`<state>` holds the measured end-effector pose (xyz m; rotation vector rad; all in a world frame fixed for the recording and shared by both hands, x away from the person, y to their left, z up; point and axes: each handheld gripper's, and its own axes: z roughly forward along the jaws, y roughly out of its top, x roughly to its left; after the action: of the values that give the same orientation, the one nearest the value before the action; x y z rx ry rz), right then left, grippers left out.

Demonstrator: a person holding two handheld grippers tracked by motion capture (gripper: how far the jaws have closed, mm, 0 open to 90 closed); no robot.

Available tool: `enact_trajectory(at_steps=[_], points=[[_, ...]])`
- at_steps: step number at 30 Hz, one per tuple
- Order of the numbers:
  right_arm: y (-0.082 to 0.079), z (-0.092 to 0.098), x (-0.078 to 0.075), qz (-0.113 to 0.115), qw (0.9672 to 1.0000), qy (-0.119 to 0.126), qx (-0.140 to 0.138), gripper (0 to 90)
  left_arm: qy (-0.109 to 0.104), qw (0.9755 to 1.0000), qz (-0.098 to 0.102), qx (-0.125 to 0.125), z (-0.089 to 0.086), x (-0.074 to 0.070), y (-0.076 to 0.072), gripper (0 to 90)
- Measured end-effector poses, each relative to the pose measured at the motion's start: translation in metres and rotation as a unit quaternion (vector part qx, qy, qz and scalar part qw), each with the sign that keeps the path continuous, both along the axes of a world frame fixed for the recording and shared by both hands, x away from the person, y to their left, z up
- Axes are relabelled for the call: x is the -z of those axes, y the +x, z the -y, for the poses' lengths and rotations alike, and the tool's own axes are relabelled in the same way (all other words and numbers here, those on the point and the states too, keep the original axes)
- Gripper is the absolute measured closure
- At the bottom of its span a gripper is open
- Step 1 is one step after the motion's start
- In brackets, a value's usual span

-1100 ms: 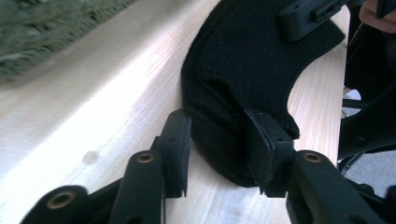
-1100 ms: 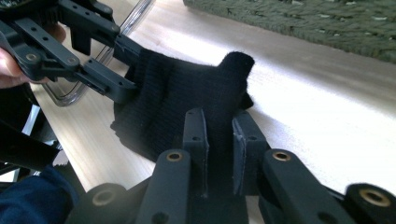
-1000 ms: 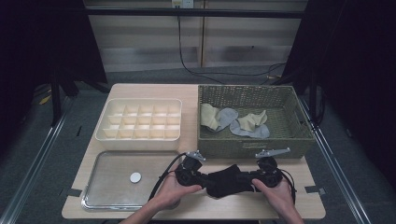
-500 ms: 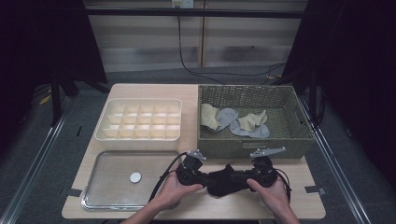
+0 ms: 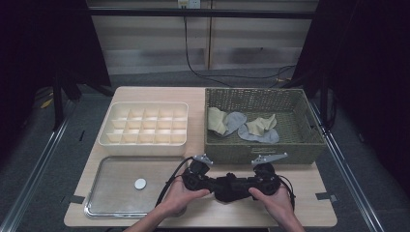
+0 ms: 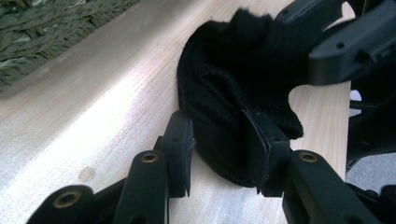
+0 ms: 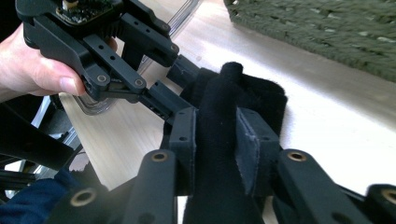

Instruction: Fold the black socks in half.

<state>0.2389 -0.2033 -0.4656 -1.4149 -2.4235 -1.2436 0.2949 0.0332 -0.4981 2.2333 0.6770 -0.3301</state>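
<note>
A black sock (image 5: 229,186) lies bunched on the wooden table near its front edge, stretched between my two grippers. My left gripper (image 5: 207,181) comes in from the left and its jaws are shut on one end of the sock (image 6: 233,70); both pads (image 6: 180,154) press the fabric. My right gripper (image 5: 252,183) faces it from the right. Its jaws have just been opening, and a raised fold of the sock (image 7: 252,98) still fills the gap and touches both pads (image 7: 247,154). The left gripper (image 7: 154,100) is close ahead in the right gripper view.
A green wicker basket (image 5: 261,152) with several light socks (image 5: 227,121) stands just behind the grippers. A cream divided box (image 5: 145,123) sits at the back left. A clear tray (image 5: 116,205) with a small white disc (image 5: 140,183) lies at the front left, beside my left hand.
The right hand has moved left toward the left gripper, so the sock between them is more bunched. The left hand has stayed put.
</note>
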Motion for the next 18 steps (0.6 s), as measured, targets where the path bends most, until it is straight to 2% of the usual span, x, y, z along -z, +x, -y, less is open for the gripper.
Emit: enact_trajectory(at_steps=[2, 4, 6, 12, 15, 17, 18], points=[[-0.002, -0.003, 0.000, -0.001, 1.0000, -0.004, -0.007, 64.8, -0.005, 1.0000, -0.002, -0.002, 0.000, 0.000, 0.000, 63.1], [-0.004, -0.006, 0.001, -0.004, 0.9999, -0.006, -0.011, 62.7, 0.002, 1.0000, 0.004, -0.005, 0.000, 0.000, 0.000, 63.1], [-0.006, -0.008, 0.001, -0.005, 0.9998, -0.008, -0.016, 61.2, 0.001, 1.0000, 0.000, -0.006, 0.000, 0.000, 0.000, 63.0], [-0.012, -0.007, 0.005, -0.010, 0.9997, -0.011, -0.020, 59.9, 0.003, 1.0000, 0.000, -0.008, 0.001, -0.001, 0.000, 63.2], [-0.012, -0.009, 0.007, -0.013, 0.9996, -0.015, -0.018, 62.1, 0.004, 1.0000, 0.002, -0.006, 0.001, -0.001, 0.000, 63.3], [-0.010, -0.013, 0.008, -0.012, 0.9991, -0.035, -0.022, 65.7, 0.004, 1.0000, 0.002, -0.005, 0.001, -0.001, 0.000, 63.6], [-0.009, -0.014, 0.009, -0.010, 0.9991, -0.035, -0.023, 69.7, 0.005, 1.0000, 0.002, -0.005, 0.001, -0.001, 0.000, 63.6]])
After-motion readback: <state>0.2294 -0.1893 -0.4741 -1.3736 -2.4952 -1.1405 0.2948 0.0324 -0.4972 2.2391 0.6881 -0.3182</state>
